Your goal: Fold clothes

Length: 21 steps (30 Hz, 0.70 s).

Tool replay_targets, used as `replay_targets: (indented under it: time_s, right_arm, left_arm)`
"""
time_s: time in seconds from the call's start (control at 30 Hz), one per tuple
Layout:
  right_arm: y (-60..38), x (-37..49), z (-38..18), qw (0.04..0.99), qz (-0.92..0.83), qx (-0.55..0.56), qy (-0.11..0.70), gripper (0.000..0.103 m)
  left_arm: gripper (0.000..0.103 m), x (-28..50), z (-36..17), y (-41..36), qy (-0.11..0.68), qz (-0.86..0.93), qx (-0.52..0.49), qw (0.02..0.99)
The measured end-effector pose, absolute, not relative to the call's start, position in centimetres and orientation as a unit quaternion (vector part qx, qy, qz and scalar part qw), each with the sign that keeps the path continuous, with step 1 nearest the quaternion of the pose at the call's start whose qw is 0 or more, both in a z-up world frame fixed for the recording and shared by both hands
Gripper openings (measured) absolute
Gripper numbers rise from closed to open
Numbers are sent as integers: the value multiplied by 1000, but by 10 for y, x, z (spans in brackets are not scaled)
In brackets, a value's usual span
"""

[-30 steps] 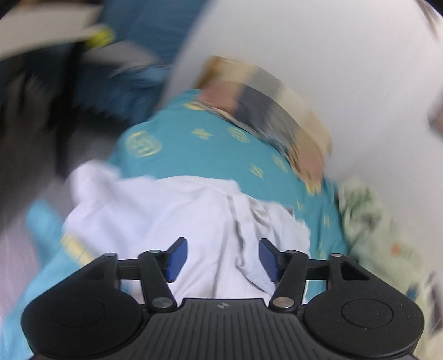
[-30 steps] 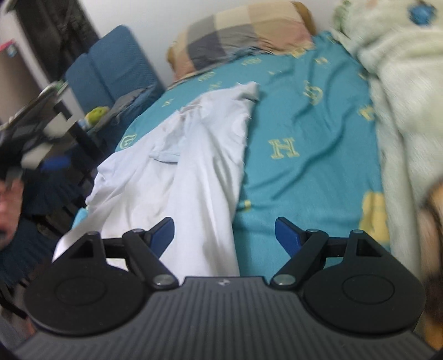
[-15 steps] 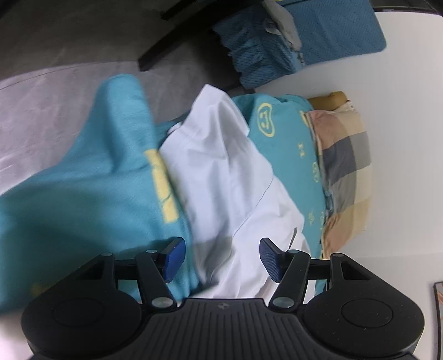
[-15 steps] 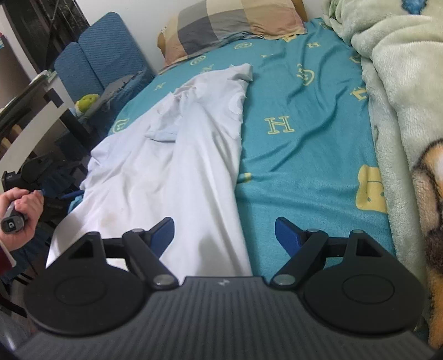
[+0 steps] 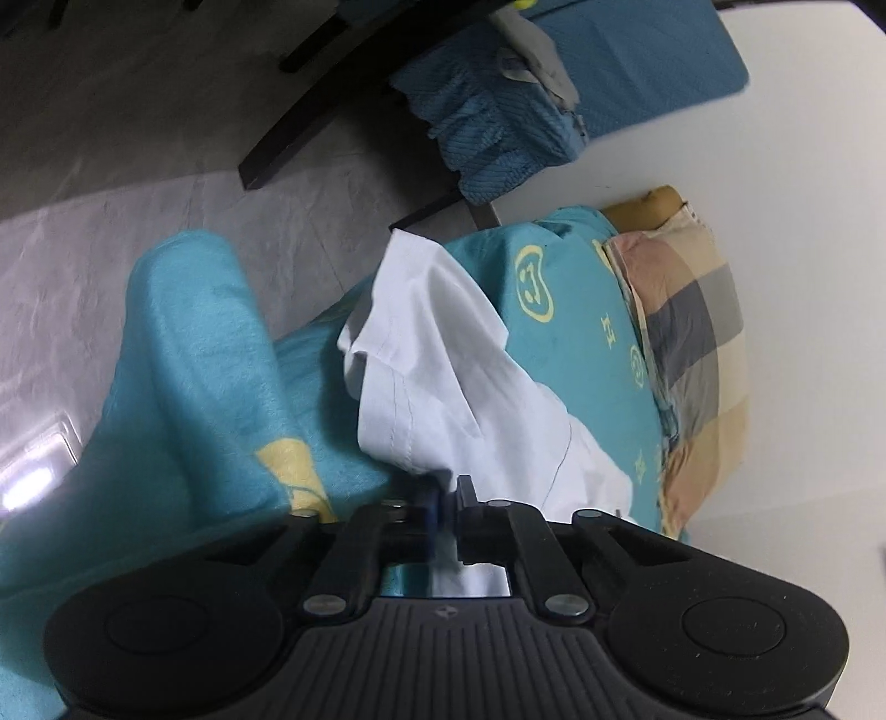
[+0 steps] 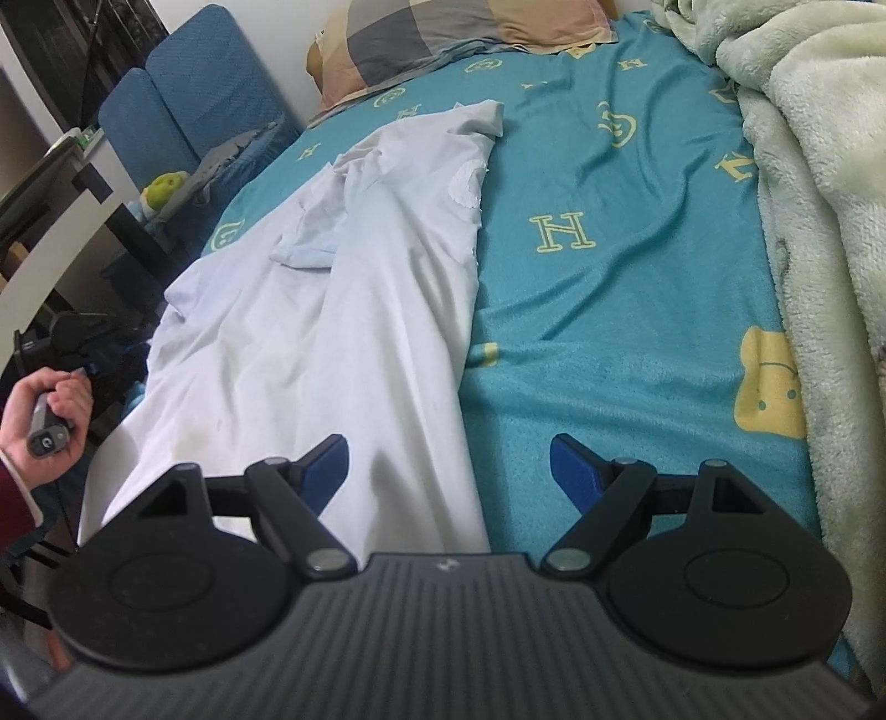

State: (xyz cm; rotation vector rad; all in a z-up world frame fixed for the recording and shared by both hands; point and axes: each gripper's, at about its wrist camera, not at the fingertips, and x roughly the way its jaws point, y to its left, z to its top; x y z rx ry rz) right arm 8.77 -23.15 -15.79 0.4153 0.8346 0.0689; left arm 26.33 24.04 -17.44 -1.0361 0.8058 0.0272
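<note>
A white garment [image 6: 332, 310] lies lengthwise on the left half of a bed with a teal sheet [image 6: 598, 288]; its left side hangs over the bed's edge. In the left wrist view the garment [image 5: 443, 376] drapes over that edge. My left gripper [image 5: 446, 493] is shut on the garment's lower edge at the bedside; it also shows in the right wrist view [image 6: 66, 338], held in a hand. My right gripper [image 6: 448, 459] is open over the garment's near end, its fingers apart and holding nothing.
A checked pillow [image 6: 432, 39] lies at the head of the bed. A fluffy pale green blanket [image 6: 819, 210] covers the right side. A blue chair [image 6: 199, 105] and a dark desk [image 6: 55, 221] stand left of the bed. Grey floor [image 5: 138, 166] lies beside it.
My left gripper has closed on the white garment's edge at the bedside. My right gripper stayed open and moved slightly closer over the garment's near end.
</note>
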Motion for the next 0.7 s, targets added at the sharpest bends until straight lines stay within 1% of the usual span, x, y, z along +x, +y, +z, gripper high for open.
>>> replay_targets:
  time_s: [0.07,0.17,0.33,0.43,0.57,0.6,0.63,0.67,0.7]
  right_arm:
    - [-232,87,-155,894,33,203,398,82]
    - [-232,85,-151,898,35,205,388,82]
    - [-234,83,-145,899,40,219,378,82]
    - [-236,81,-144,899,40,227,373,82]
    - [-239,78,-142,899,38,237,366,82]
    - [-240,78,-142,900,38,238,364,82]
    - [-241,78,-143,900,36,237,364,82]
    - [-242,78,-144,899,34,236,366,82]
    - [-243,79,-146,899,32,236,368,82]
  left_arm:
    - [4,263,-159,232,359,14,-434,826]
    - [3,261,-120,206,322,3,-320,891]
    - [3,244,-64,126,248,-65,-189,948]
    - [4,233,-51,61,224,-126,-125,958]
    - [6,220,-67,-13,248,-195,-67,947]
    - [9,216,-75,-25,258,-207,-53,942]
    - [18,213,-83,-38,268,-218,-39,938]
    - [23,209,-91,-51,278,-229,-25,933]
    - [35,206,-97,-58,286,-236,-16,929]
